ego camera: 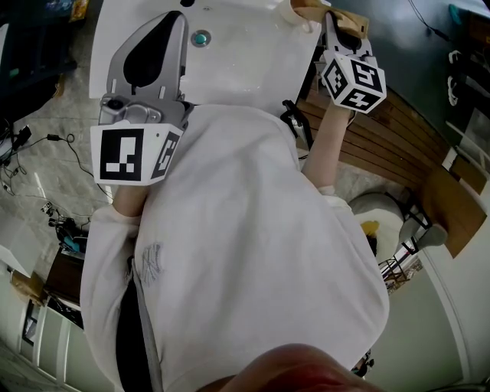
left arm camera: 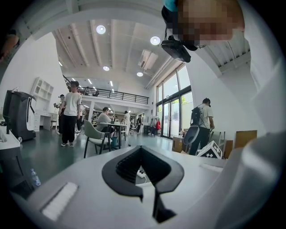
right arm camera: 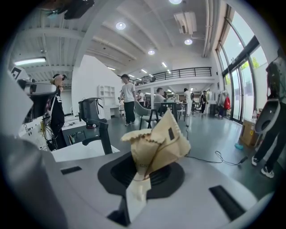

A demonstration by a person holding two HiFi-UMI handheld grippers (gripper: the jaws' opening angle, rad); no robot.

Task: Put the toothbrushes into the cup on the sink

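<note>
two grippers flank a torso in a white shirt (ego camera: pixel 245 230), which fills most of the head view and hides whatever lies under it. only the far part of the white sink (ego camera: pixel 253 61) shows past the shirt, its top edge cut off by the frame. that part is plain white with a small round drain (ego camera: pixel 200 37).

the left gripper (ego camera: pixel 178 21) lies over the sink's left side, just beside the drain. its grey jaws meet at the tips around a dark teardrop hollow. its own view shows the black pads drawn together with only a thin slit between them, and nothing is gripped.

the right gripper (ego camera: pixel 329 18) reaches past the sink's right corner, above a brown slatted wooden surface (ego camera: pixel 390 130). its jaws are closed on a crumpled tan paper wrapper (right arm camera: pixel 156 143) with a zigzag-cut edge and a small dark patch. what the wrapper contains cannot be told. in the head view only a scrap of it shows at the top edge.

no view shows a toothbrush or a cup. both gripper views look level across a large hall, with standing people, a grey-green chair (left arm camera: pixel 96 136) and tall windows (left arm camera: pixel 174 109).
</note>
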